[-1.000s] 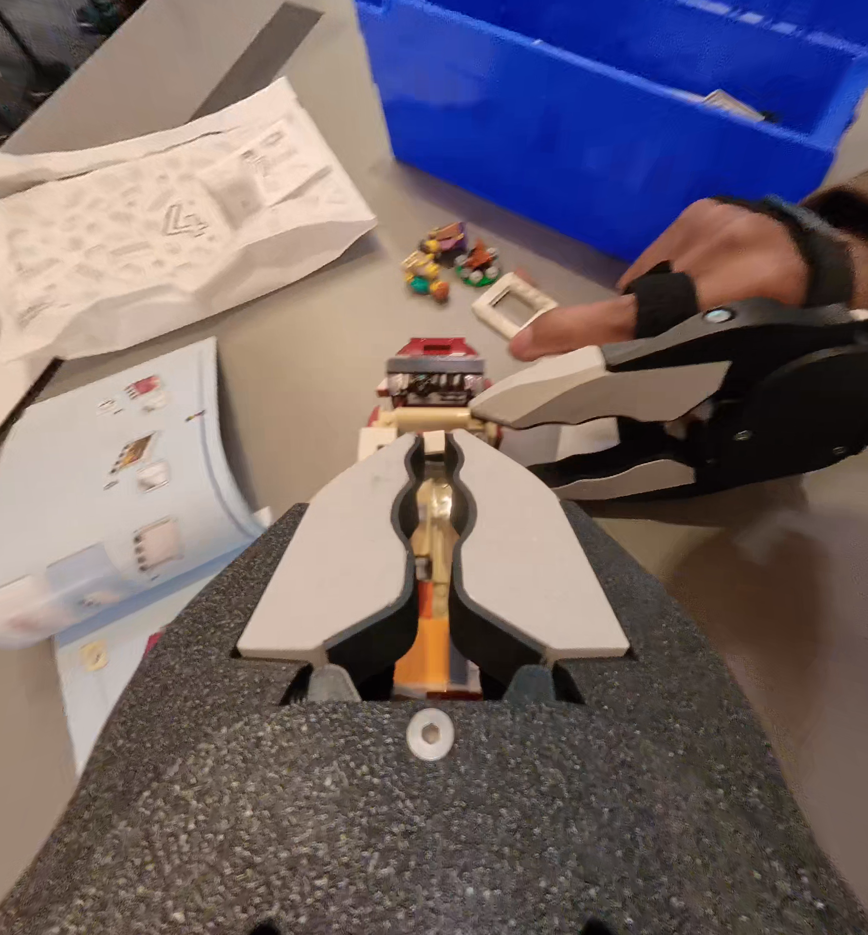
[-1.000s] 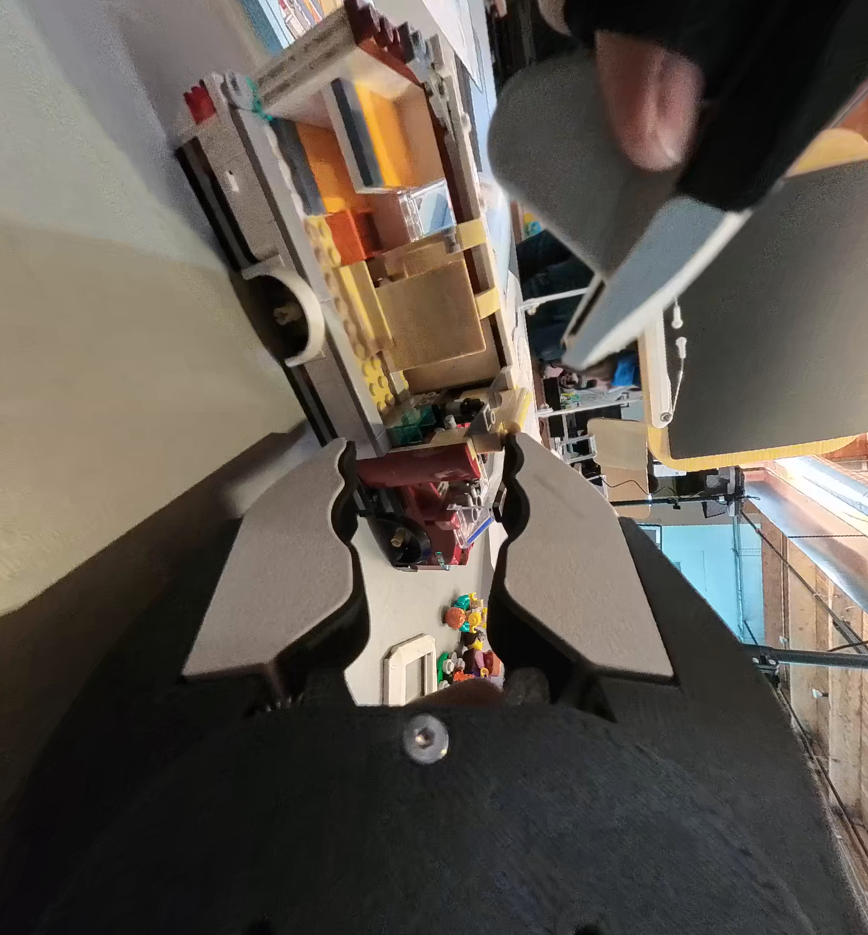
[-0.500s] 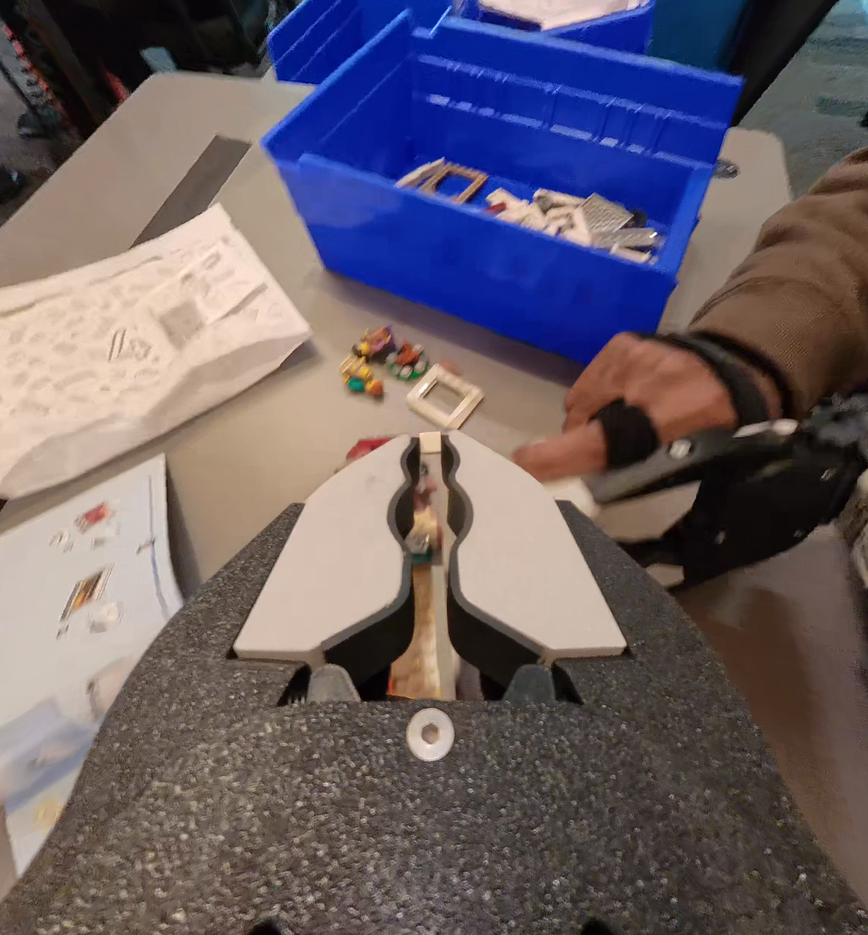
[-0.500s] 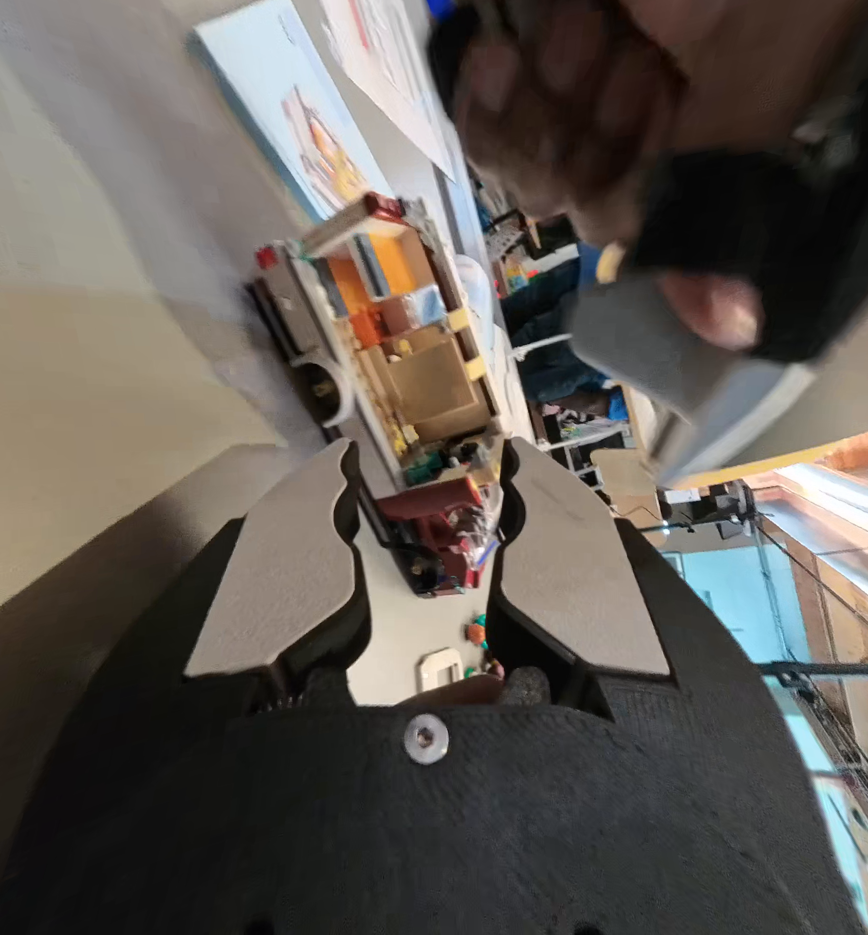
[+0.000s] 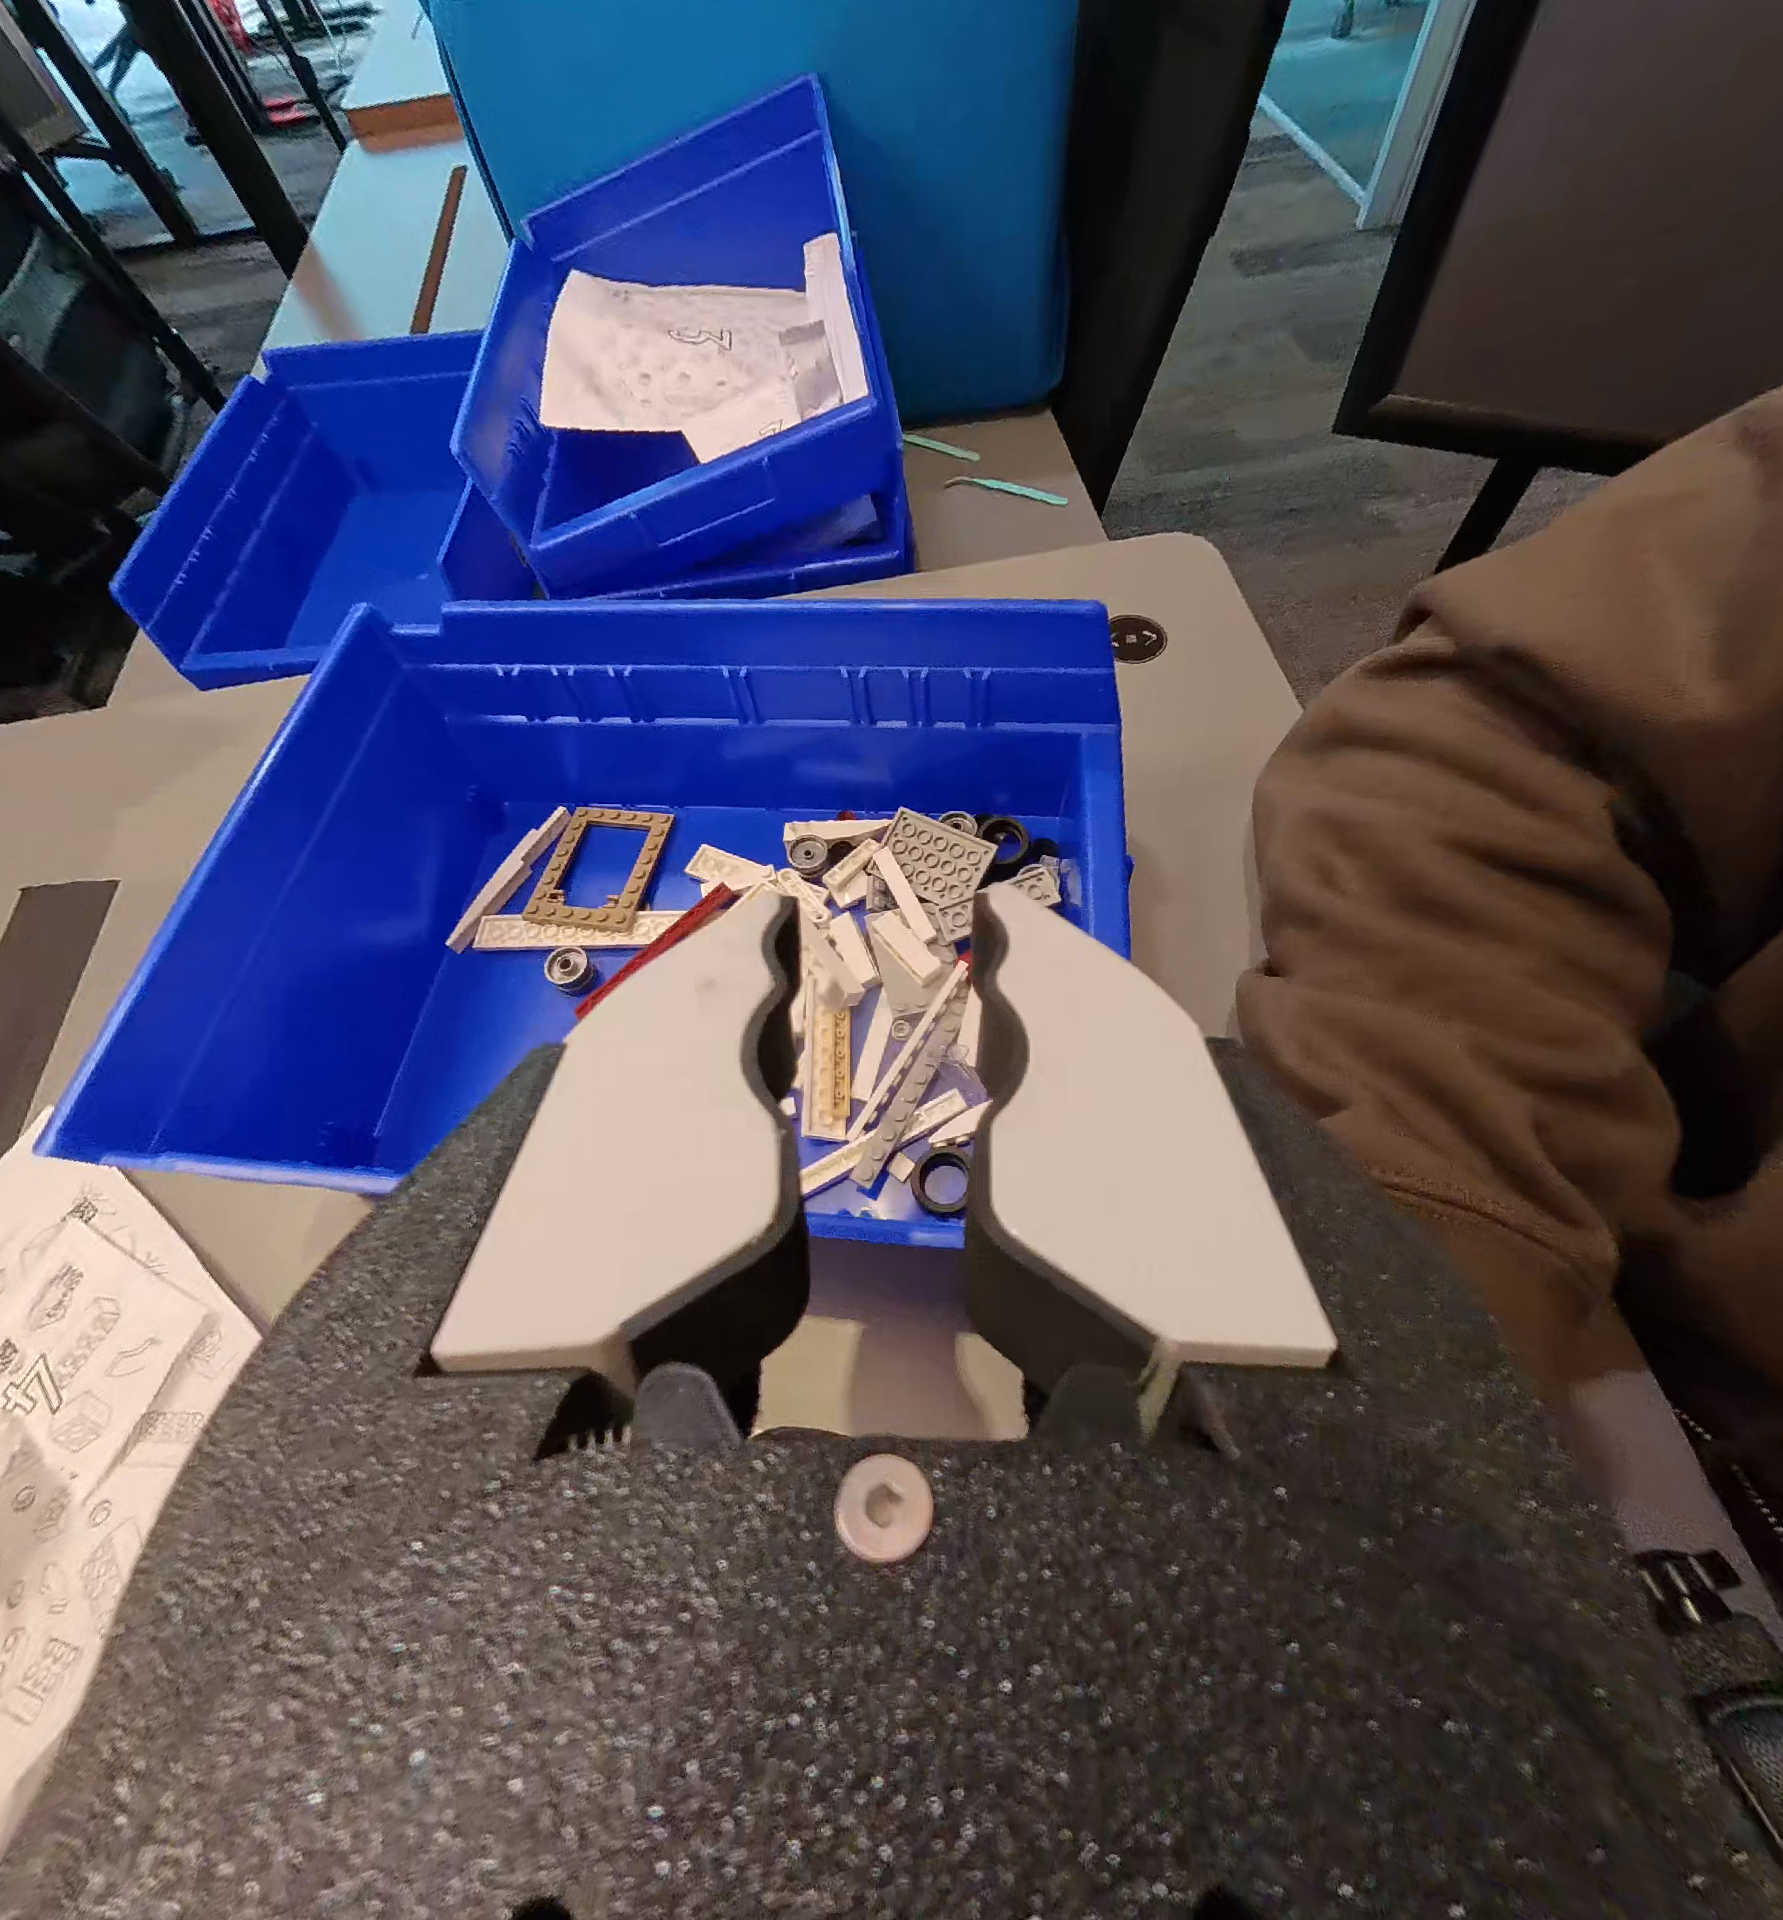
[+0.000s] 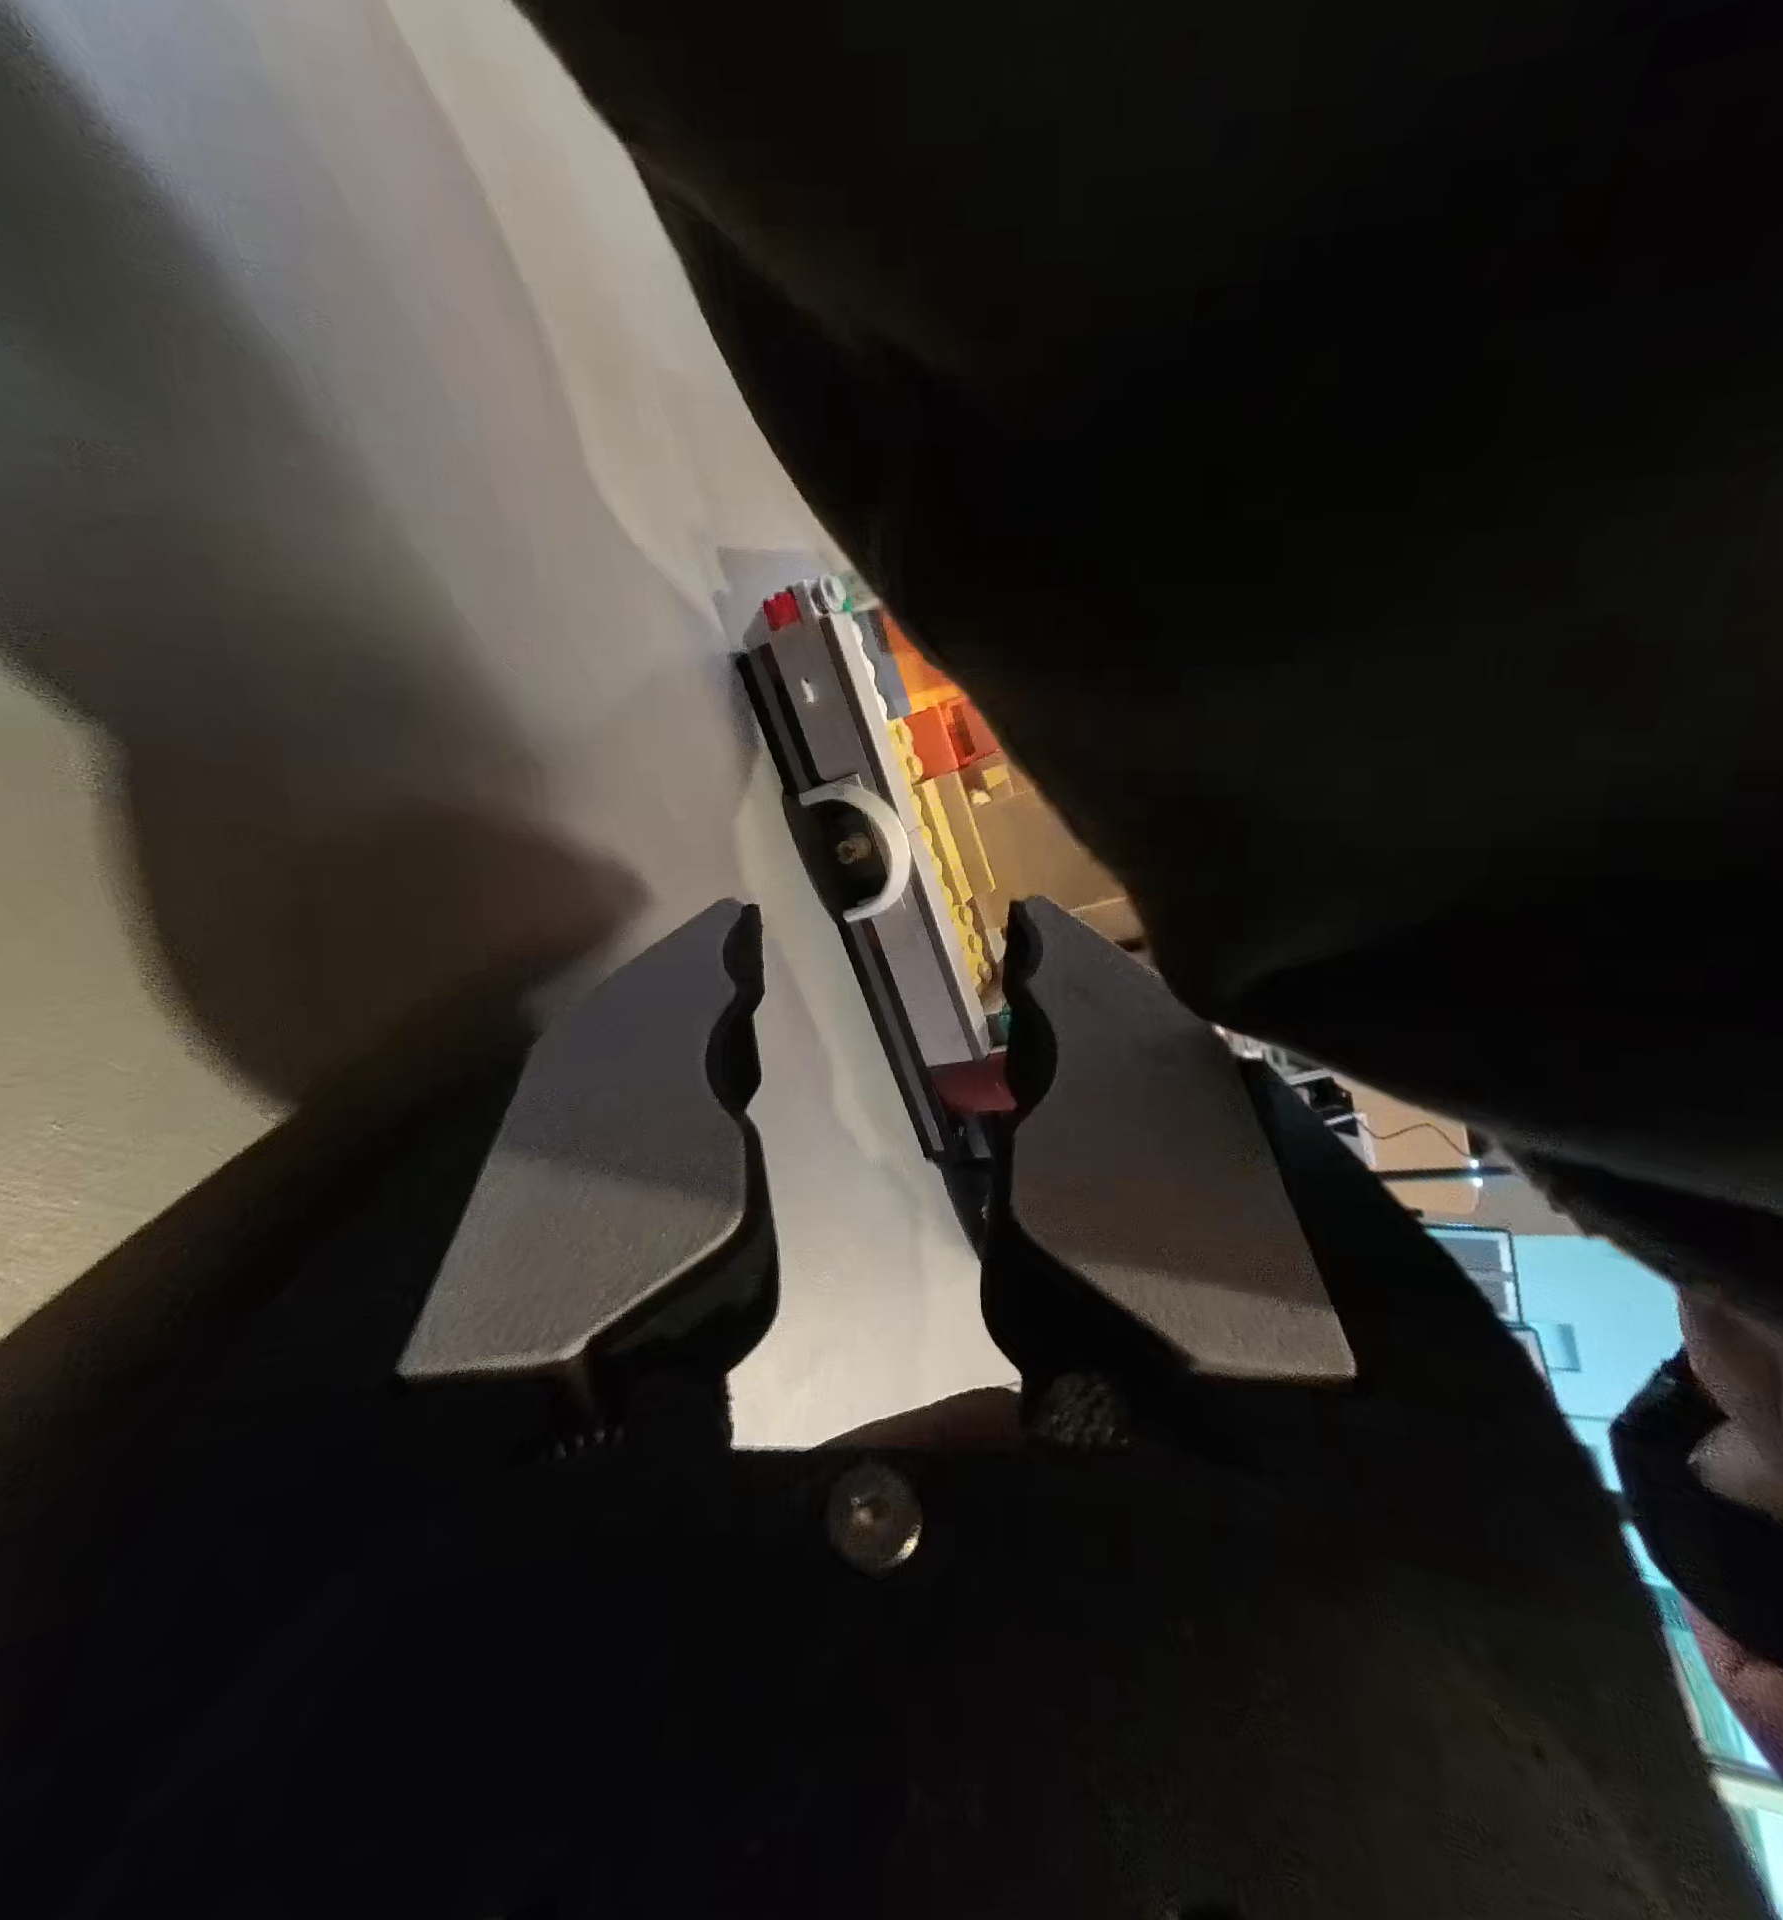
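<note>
Left wrist view: blue bin [image 5: 274, 935] of loose brick pieces [image 5: 897, 935] beneath open left tool [image 5: 882, 925].

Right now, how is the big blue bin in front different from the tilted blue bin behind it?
The front blue bin sits flat on the table and holds loose toy bricks, grey, white and tan. The tilted blue bin leans inside another bin and holds a printed paper bag, with no bricks showing. The front bin looks wider. Both are open-topped blue plastic.

We see our left gripper [image 5: 882, 914] spread open above loose white and grey plastic bricks [image 5: 897, 966] in a blue plastic bin [image 5: 243, 987], our right gripper [image 6: 882, 920] parted beside a multicoloured brick-built model [image 6: 887, 821].
</note>
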{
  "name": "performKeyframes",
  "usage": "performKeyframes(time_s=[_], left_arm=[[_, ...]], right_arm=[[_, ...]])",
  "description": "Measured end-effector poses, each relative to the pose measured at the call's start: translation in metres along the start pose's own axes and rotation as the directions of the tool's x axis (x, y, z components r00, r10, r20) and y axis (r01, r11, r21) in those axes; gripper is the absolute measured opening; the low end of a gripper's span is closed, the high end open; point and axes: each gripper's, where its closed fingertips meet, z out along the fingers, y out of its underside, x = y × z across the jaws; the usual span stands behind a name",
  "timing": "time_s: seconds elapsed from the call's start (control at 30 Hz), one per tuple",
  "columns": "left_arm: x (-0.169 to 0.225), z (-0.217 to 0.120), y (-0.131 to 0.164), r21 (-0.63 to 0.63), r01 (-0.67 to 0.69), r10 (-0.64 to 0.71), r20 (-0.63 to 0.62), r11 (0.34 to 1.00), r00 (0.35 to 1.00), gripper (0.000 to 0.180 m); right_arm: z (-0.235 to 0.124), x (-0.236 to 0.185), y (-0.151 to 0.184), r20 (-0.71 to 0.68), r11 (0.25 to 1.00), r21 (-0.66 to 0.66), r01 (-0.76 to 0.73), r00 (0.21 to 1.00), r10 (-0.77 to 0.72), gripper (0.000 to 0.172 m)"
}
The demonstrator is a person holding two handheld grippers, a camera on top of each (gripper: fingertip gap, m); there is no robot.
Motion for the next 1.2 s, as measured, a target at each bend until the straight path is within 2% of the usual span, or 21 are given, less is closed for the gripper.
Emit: performKeyframes(time_s=[0.17, 0.33, 0.47, 0.6, 0.67, 0.7, 0.8, 0.93, 1.13, 1.2], left_arm=[[-0.009, -0.013, 0.007, 0.016, 0.055, -0.056, 0.035, 0.998, 0.998, 0.032], [-0.021, -0.068, 0.040, 0.052, 0.136, -0.142, 0.142, 0.989, 0.980, 0.031], [-0.044, -0.144, 0.103, 0.051, 0.251, -0.253, 0.346, 0.967, 0.904, 0.034], [-0.051, -0.234, 0.196, 0.034, 0.423, -0.363, 0.580, 0.905, 0.729, 0.045], [-0.038, -0.268, 0.229, 0.075, 0.492, -0.428, 0.616, 0.868, 0.661, 0.052], [-0.028, -0.279, 0.242, 0.089, 0.514, -0.455, 0.610, 0.853, 0.649, 0.057], [0.001, -0.287, 0.271, 0.080, 0.542, -0.491, 0.549, 0.837, 0.677, 0.071], [0.011, -0.271, 0.291, 0.027, 0.537, -0.464, 0.539, 0.843, 0.703, 0.069], [0.009, -0.223, 0.277, -0.007, 0.508, -0.450, 0.453, 0.861, 0.770, 0.054], [0.008, -0.212, 0.270, -0.024, 0.498, -0.436, 0.446, 0.867, 0.781, 0.056]], right_arm=[[0.000, -0.002, 0.001, 0.020, 1.000, -0.002, -0.014, 1.000, 0.015, 0.044], [0.002, -0.001, 0.003, 0.033, 0.999, -0.004, -0.050, 0.998, 0.050, 0.043], [0.003, -0.002, 0.003, 0.045, 0.996, 0.003, -0.085, 0.995, 0.085, 0.038], [0.003, -0.002, 0.003, 0.055, 0.992, 0.011, -0.124, 0.991, 0.123, 0.036], [0.003, -0.002, 0.001, 0.061, 0.990, 0.018, -0.141, 0.988, 0.139, 0.036], [0.003, -0.003, -0.001, 0.066, 0.989, 0.022, -0.146, 0.987, 0.144, 0.036], [0.002, -0.009, -0.013, 0.097, 0.985, 0.057, -0.165, 0.983, 0.159, 0.037], [0.001, -0.021, -0.037, 0.133, 0.982, 0.103, -0.156, 0.981, 0.142, 0.036], [0.006, -0.032, -0.060, 0.150, 0.982, 0.126, -0.137, 0.982, 0.118, 0.033], [0.006, -0.033, -0.062, 0.146, 0.983, 0.131, -0.129, 0.983, 0.109, 0.032]])
